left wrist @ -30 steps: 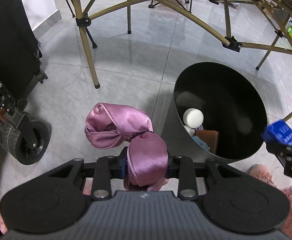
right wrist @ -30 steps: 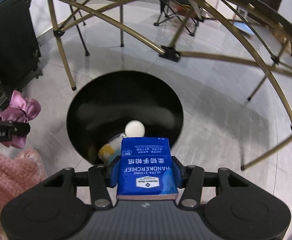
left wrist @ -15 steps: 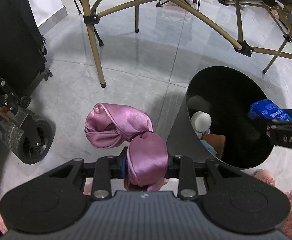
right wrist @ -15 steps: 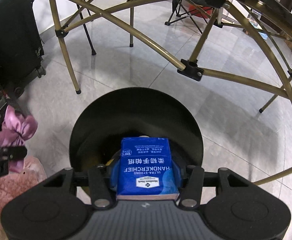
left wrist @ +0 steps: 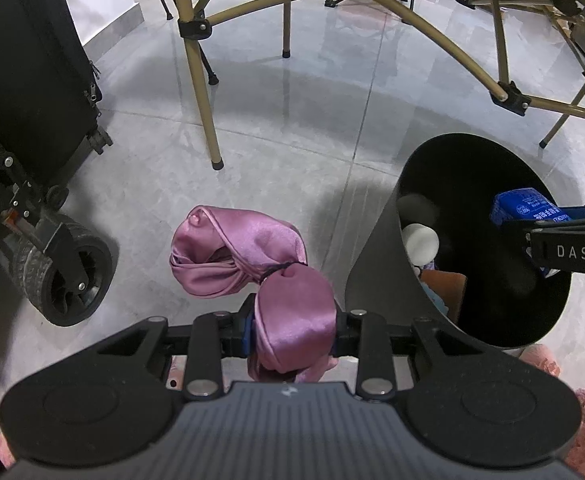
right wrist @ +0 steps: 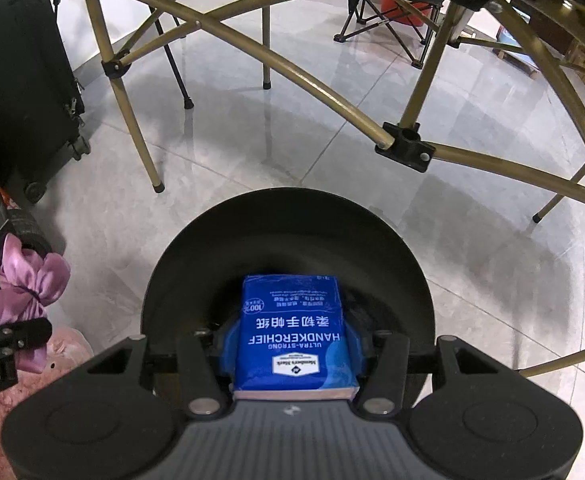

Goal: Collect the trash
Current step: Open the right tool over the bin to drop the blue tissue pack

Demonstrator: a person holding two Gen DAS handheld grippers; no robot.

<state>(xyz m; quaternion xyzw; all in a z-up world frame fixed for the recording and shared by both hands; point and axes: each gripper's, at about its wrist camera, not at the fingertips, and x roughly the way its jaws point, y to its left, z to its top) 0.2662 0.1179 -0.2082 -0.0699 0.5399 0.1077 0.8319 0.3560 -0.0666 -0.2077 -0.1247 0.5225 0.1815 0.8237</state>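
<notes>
My right gripper (right wrist: 292,344) is shut on a blue handkerchief tissue pack (right wrist: 292,332) and holds it over the mouth of the black trash bin (right wrist: 404,256). From the left wrist view the same pack (left wrist: 522,206) hangs above the bin (left wrist: 376,280), which holds a white round item (left wrist: 420,238) and other trash. My left gripper (left wrist: 294,330) is shut on a pink satin cloth tied like a bow (left wrist: 236,252), held above the floor to the left of the bin. That cloth (right wrist: 32,276) also shows at the left edge of the right wrist view.
Gold folding table legs (left wrist: 200,92) cross the grey tiled floor behind the bin. A black suitcase (left wrist: 24,60) and a cart wheel (left wrist: 70,280) stand at the left. A pink fluffy rug (right wrist: 12,392) lies near me by the bin.
The right gripper with the blue pack has moved from the bin's near edge to over its opening. The left gripper with the pink cloth has drifted slightly; the bin sits further right in its view.
</notes>
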